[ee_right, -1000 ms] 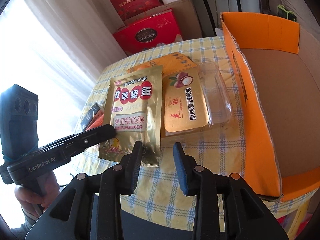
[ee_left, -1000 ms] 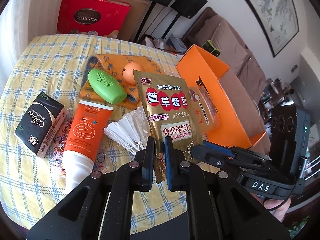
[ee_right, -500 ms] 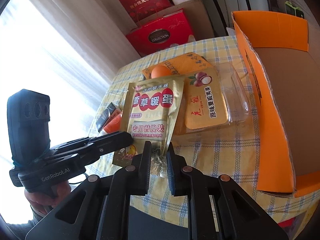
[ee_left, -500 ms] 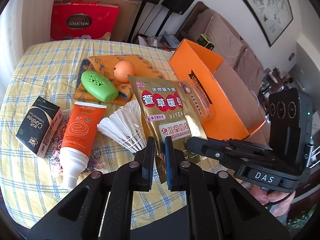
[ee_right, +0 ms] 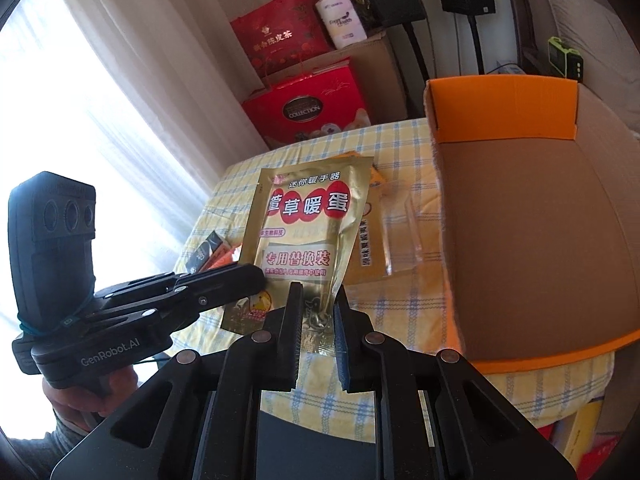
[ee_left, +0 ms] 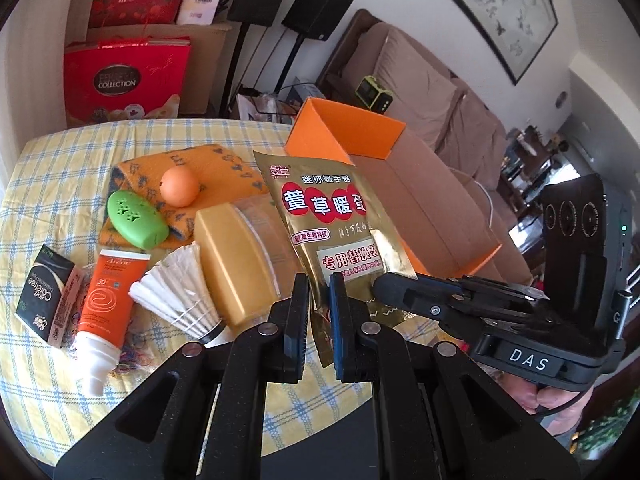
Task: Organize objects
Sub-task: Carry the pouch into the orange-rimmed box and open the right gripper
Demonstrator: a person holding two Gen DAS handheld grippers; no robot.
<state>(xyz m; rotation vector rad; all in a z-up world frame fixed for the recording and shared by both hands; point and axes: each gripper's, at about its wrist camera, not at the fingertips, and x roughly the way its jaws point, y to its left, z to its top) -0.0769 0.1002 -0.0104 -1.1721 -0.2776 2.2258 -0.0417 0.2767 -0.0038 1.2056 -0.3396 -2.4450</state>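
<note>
A gold foil pouch (ee_left: 332, 220) with red Chinese lettering is held up off the checked table, tilted upright. My left gripper (ee_left: 319, 304) is shut on its bottom left corner. My right gripper (ee_right: 317, 312) is shut on its bottom right corner; the pouch also shows in the right wrist view (ee_right: 306, 232). The open orange cardboard box (ee_left: 436, 204) stands just right of the pouch; it also shows in the right wrist view (ee_right: 532, 216).
On the table lie a gold-lidded clear tub (ee_left: 236, 256), a white shuttlecock (ee_left: 180, 292), an orange sunscreen tube (ee_left: 106, 300), a black carton (ee_left: 42, 292), a green oval case (ee_left: 136, 220) and an orange egg (ee_left: 180, 186) on an orange cloth (ee_left: 224, 176). Red gift bags (ee_left: 120, 80) stand behind.
The right gripper closed on the pouch's corner. Both grippers then lifted the pouch off the table, uncovering the gold-lidded tub.
</note>
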